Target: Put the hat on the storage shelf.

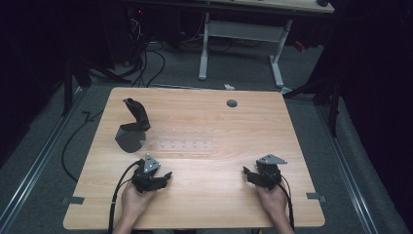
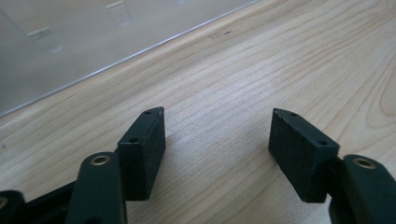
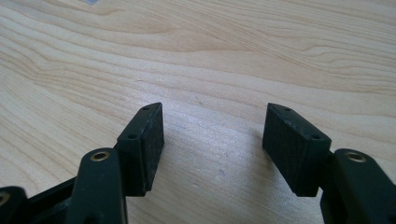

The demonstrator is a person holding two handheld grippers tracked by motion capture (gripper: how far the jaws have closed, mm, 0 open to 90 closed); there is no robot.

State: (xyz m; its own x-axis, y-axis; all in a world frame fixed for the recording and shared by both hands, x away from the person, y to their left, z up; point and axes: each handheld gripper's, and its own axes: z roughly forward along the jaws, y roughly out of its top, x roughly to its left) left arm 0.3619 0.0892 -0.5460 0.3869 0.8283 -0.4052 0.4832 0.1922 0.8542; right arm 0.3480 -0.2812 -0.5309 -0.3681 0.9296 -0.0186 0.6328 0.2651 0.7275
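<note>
Left claw (image 1: 165,177) low over the wooden table (image 1: 219,195), jaws wide apart — nothing between them, clear plastic tray (image 1: 182,139) just beyond, right claw (image 1: 247,173) likewise open, empty

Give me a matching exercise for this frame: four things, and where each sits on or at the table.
Things:
1. black stand
2. clear tray
3. left gripper
4. right gripper

Places:
A. near edge, right
B. middle of the table
C. far left
D. near edge, left, just before the tray

Pairs: 1-C, 2-B, 3-D, 4-A
</note>
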